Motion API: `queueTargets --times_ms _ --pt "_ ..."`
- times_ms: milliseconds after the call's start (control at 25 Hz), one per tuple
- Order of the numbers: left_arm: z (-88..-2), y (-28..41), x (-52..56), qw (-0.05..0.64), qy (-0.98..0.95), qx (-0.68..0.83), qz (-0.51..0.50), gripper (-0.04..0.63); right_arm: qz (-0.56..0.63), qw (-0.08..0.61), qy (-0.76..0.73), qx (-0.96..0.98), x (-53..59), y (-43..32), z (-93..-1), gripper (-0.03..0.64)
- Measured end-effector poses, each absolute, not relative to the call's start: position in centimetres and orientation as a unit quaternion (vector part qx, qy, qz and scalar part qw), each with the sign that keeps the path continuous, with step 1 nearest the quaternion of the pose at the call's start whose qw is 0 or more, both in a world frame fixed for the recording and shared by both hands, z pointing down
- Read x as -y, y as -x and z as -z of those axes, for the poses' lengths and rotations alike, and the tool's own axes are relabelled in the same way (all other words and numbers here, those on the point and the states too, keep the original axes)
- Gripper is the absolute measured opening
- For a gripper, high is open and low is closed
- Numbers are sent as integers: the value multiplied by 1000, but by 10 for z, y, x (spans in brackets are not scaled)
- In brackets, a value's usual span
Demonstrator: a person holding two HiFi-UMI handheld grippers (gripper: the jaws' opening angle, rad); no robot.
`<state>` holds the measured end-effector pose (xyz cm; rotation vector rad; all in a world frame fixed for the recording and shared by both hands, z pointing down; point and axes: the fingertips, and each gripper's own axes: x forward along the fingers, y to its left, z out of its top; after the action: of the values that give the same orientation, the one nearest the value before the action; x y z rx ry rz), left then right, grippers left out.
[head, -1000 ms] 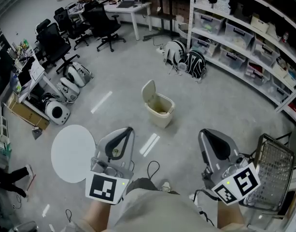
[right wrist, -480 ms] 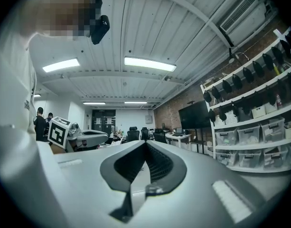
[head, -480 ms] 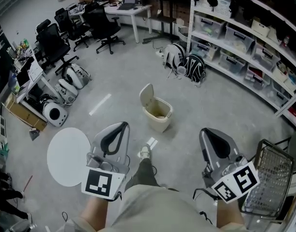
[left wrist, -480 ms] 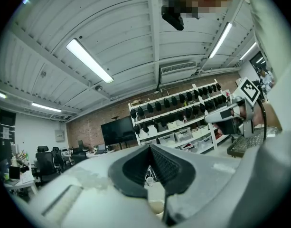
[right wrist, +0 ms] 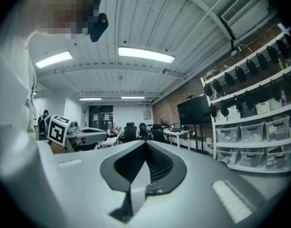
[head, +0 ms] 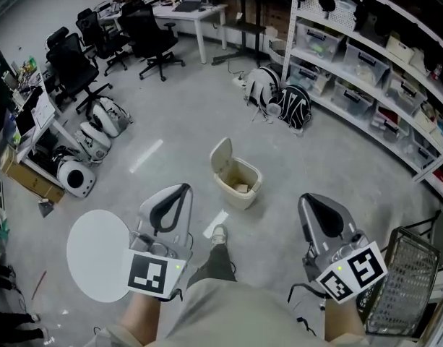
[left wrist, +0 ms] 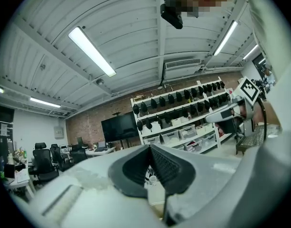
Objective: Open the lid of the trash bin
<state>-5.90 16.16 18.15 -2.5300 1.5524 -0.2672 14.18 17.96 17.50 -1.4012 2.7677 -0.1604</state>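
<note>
A small beige trash bin (head: 239, 183) stands on the grey floor in the middle of the head view. Its lid (head: 221, 155) is tipped up at the bin's far left side, and the inside shows. My left gripper (head: 180, 191) is held low and near, a short way left of the bin, with its jaws shut on nothing. My right gripper (head: 308, 198) hangs to the bin's right, also shut and empty. Neither touches the bin. In the left gripper view the left gripper (left wrist: 149, 148) points level across the room. The right gripper (right wrist: 145, 144) does the same in its own view.
A white round table (head: 98, 255) stands at the near left and a wire mesh basket (head: 405, 280) at the near right. Shelves with storage boxes (head: 366, 56) line the right side. Bags (head: 282, 96) lie beyond the bin, office chairs (head: 145, 31) at the back left. My foot (head: 218, 233) is just before the bin.
The person has stepped forward, one leg now out in front, and the bin lies nearer. Both grippers stay shut and have kept their places in the head view.
</note>
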Motion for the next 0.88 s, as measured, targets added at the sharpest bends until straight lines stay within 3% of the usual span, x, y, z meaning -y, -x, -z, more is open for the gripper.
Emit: queueTargets --times_ms 520,880 --pt "-190 128 56 63 864 -486 115 2 80 -9 485 -871 29 -74 -183 3" --pt "-211 138 135 45 873 -470 127 2 82 -15 513 -854 105 -74 -187 3"
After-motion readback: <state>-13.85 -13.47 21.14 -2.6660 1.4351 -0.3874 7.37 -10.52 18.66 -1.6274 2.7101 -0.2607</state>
